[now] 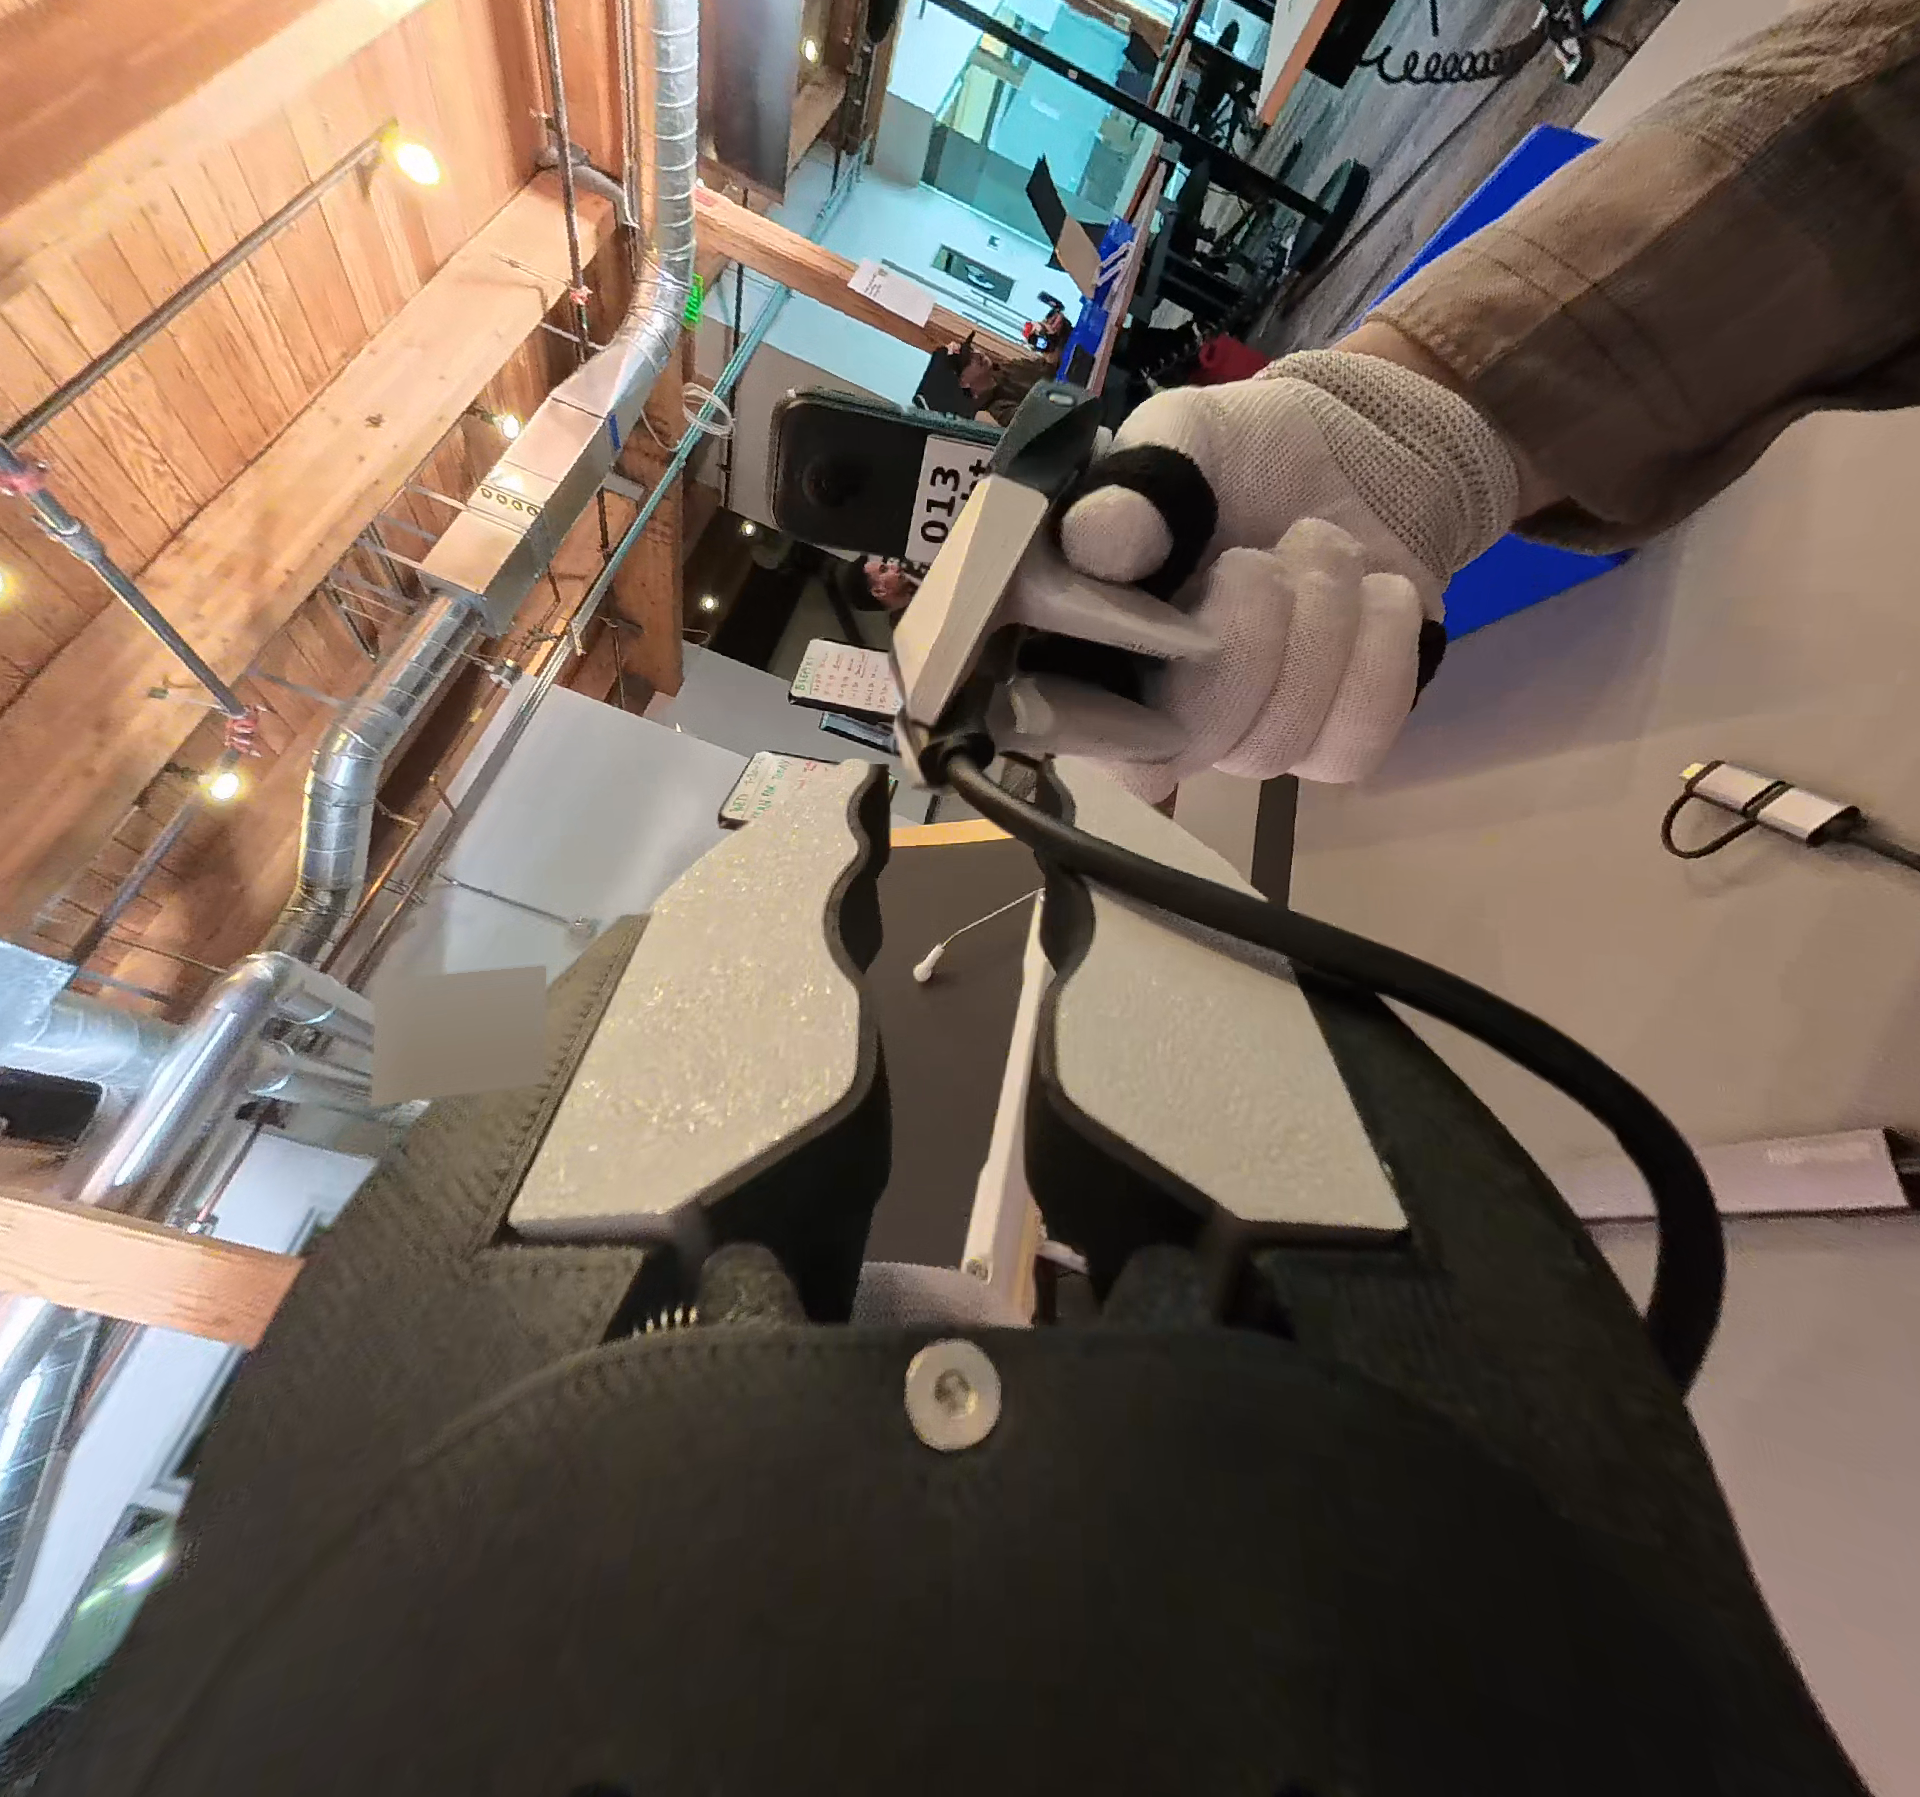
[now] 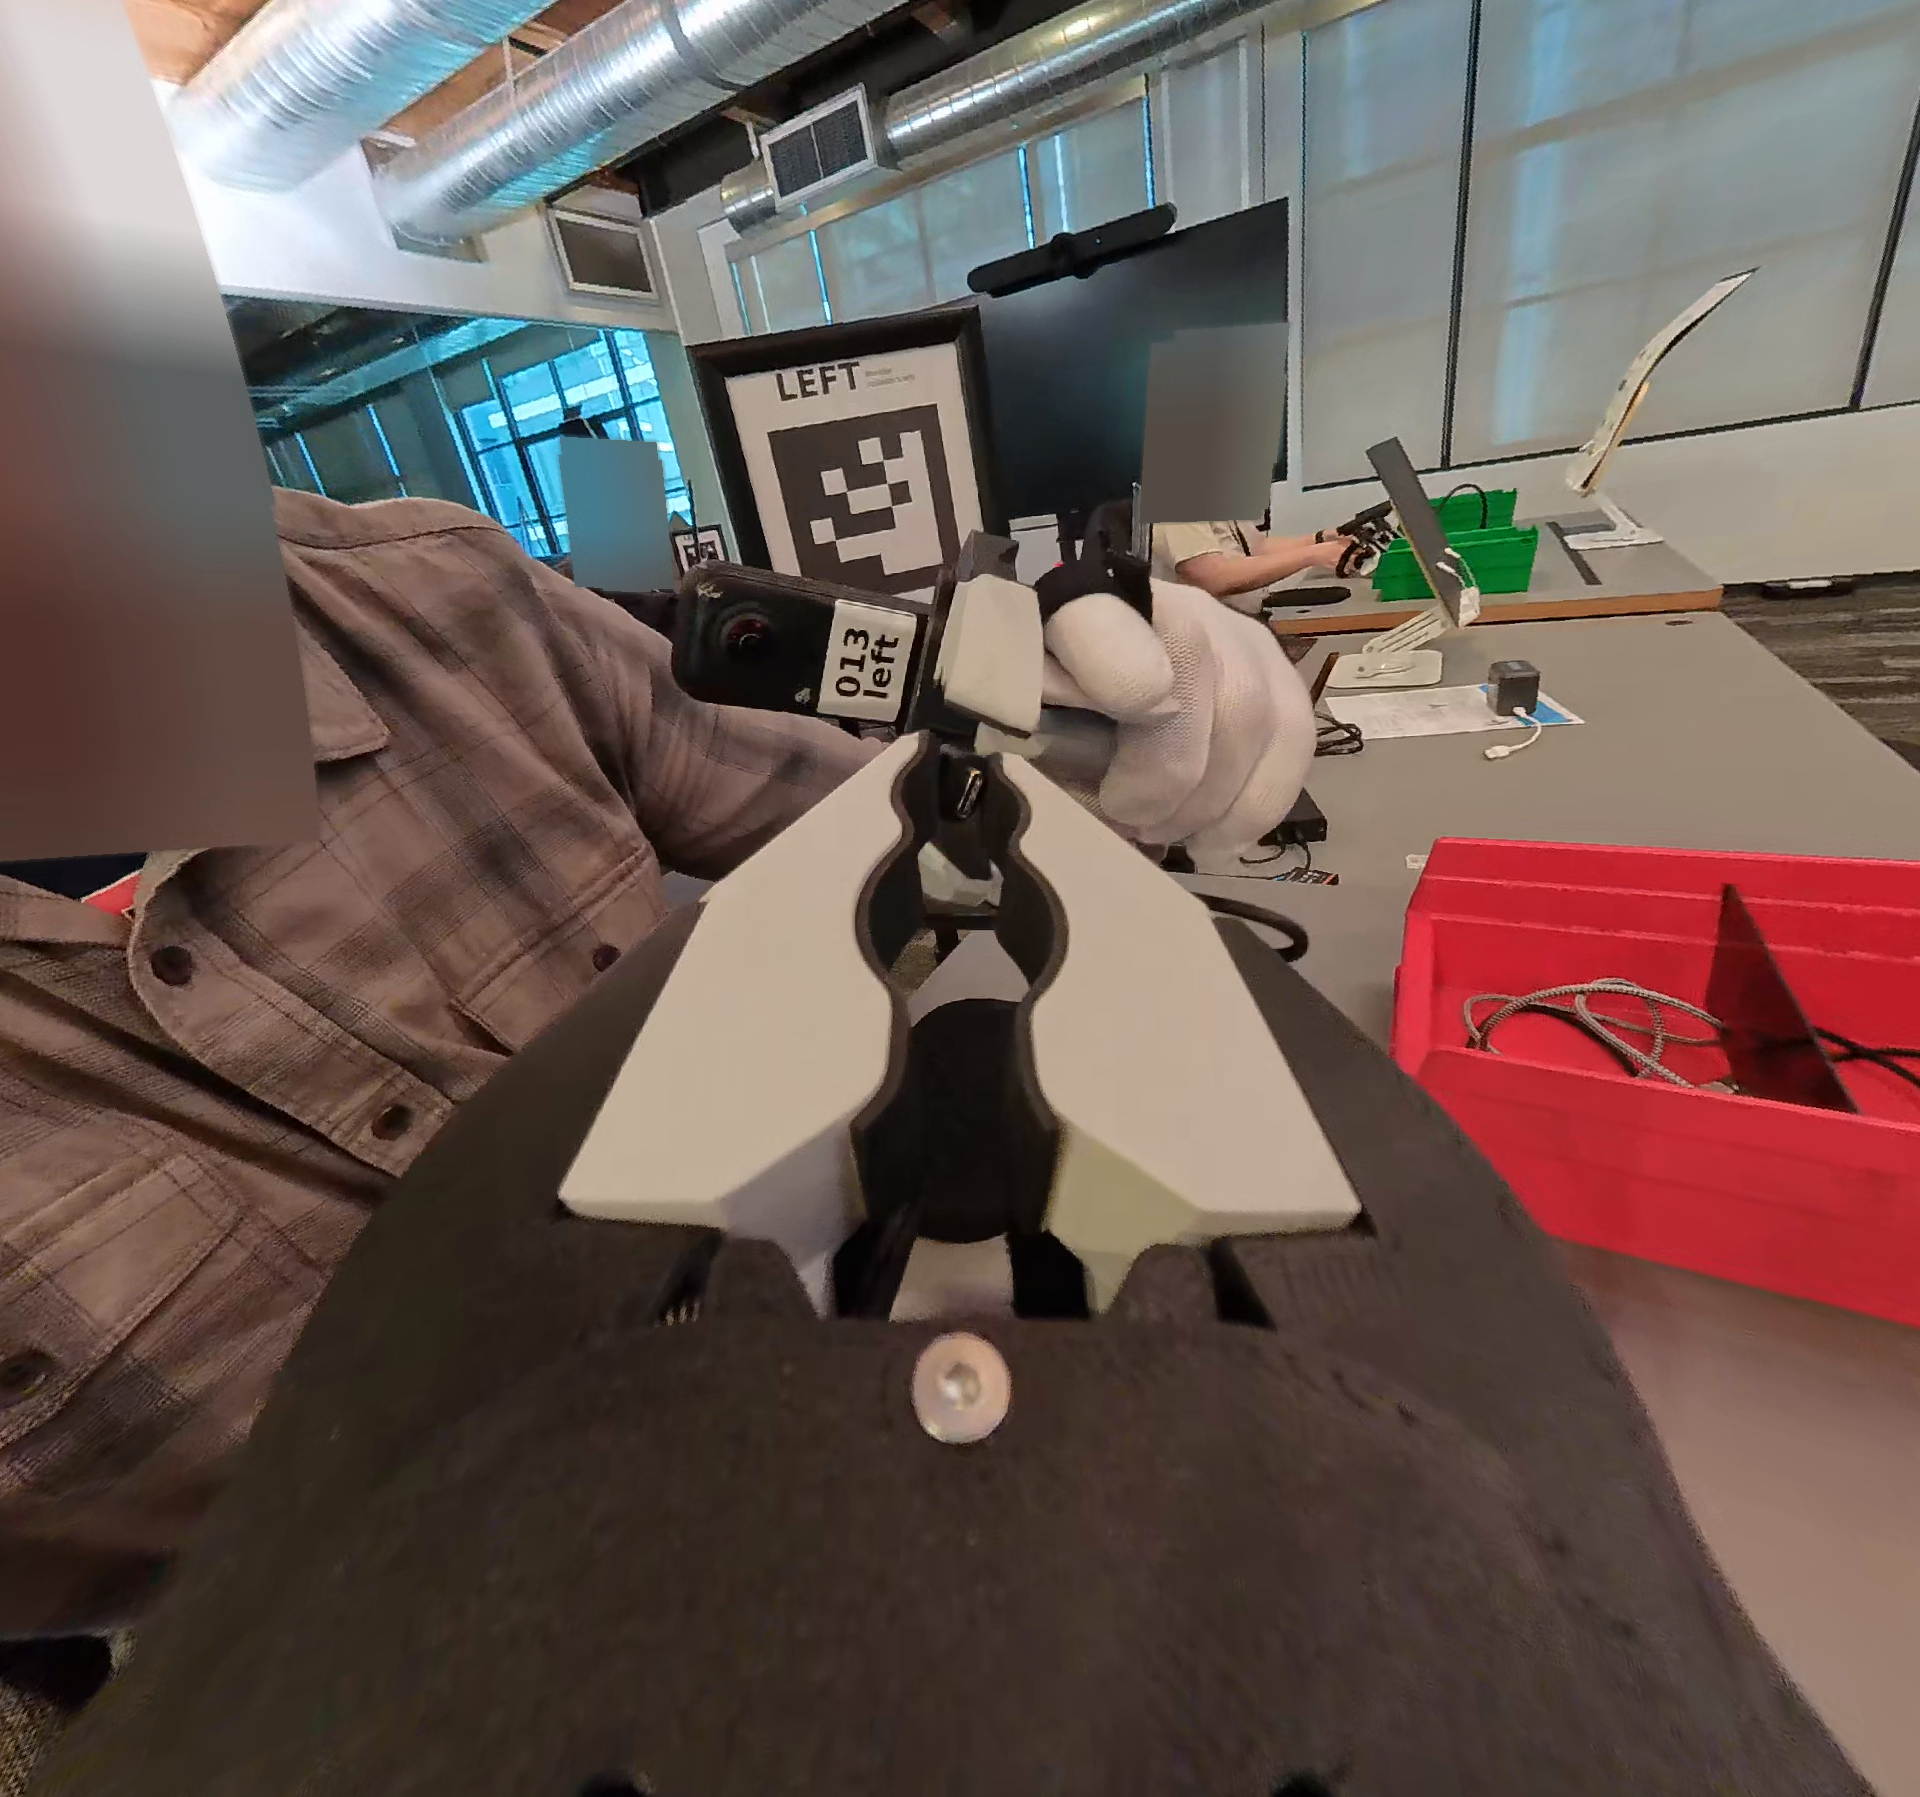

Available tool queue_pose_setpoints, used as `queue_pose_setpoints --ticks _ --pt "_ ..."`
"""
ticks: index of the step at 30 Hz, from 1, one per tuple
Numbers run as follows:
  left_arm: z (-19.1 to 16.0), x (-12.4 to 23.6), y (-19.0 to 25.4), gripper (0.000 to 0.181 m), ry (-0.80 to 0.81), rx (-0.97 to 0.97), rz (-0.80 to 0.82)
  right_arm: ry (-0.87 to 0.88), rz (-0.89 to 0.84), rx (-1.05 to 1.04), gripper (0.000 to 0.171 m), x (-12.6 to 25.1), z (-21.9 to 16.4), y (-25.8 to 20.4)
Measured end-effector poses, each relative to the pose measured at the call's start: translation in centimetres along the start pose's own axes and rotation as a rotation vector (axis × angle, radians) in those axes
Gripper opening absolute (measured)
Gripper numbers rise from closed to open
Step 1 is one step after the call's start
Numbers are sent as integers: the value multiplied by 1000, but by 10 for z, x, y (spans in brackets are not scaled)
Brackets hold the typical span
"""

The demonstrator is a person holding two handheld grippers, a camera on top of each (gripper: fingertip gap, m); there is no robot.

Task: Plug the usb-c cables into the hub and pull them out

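My right gripper (image 2: 961,773) is shut on the plug of a thick black usb-c cable (image 2: 964,797); the cable runs back between its fingers. In the left wrist view the right gripper (image 1: 920,750), held by a white-gloved hand (image 1: 1278,625), pinches that black cable (image 1: 1455,994), which loops right and down. My left gripper (image 1: 961,812) is open and empty, close below the right one. It also shows just ahead in the right wrist view (image 2: 977,708). A long grey hub (image 1: 1787,1171) and a small silver adapter (image 1: 1803,812) lie on the white table.
A red bin (image 2: 1621,1176) holding braided cables stands at the right. A loose white cable end (image 1: 925,968) lies on a black mat (image 1: 956,916). A blue bin (image 1: 1507,584) sits behind the gloved hand. A person in a plaid shirt (image 2: 364,812) is close on the left. My two grippers' fingertips are within a few centimetres of each other. It is some 25 cm from my left tips to the long grey hub (image 1: 1787,1171). Left tips and right tips are each some 30 cm from the small silver adapter (image 1: 1803,812).
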State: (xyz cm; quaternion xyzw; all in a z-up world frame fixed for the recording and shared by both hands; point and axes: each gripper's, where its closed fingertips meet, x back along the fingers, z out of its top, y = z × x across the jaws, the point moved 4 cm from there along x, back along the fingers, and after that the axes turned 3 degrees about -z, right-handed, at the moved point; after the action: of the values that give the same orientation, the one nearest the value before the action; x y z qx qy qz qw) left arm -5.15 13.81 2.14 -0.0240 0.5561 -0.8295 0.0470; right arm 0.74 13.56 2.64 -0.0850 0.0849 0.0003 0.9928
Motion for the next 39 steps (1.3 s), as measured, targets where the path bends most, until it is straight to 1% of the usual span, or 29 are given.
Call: queue_pose_setpoints --ticks 4,5,6,9,13,16,21,24,29,35,39 --pt "-2 0 0 27 -14 23 20 9 -9 -16 6 1 -4 7" --pt "-2 0 1 25 -5 36 20 8 -10 -18 6 1 -4 7" --pt "-2 0 2 17 0 60 12 12 -14 -15 6 1 -4 8" --pt "-1 -1 0 12 17 119 34 13 -27 8 6 2 -3 8" --pt "-2 -1 -2 13 43 177 33 13 -61 50 7 1 -1 7" --pt "-2 0 -4 13 83 297 6 7 -100 119 7 1 2 6" --pt "1 -1 -9 20 176 593 -78 -11 -162 201 7 1 8 2" --pt "1 -2 -11 13 201 652 -63 -16 -184 226 6 2 10 2" --pt "-1 -3 -10 13 191 636 -15 -23 -204 219 6 3 10 4" --pt "-3 -2 -9 13 189 624 -9 -37 -215 231 6 3 9 5" --pt "-7 -1 -7 13 145 520 6 -38 -243 221 9 5 9 8"
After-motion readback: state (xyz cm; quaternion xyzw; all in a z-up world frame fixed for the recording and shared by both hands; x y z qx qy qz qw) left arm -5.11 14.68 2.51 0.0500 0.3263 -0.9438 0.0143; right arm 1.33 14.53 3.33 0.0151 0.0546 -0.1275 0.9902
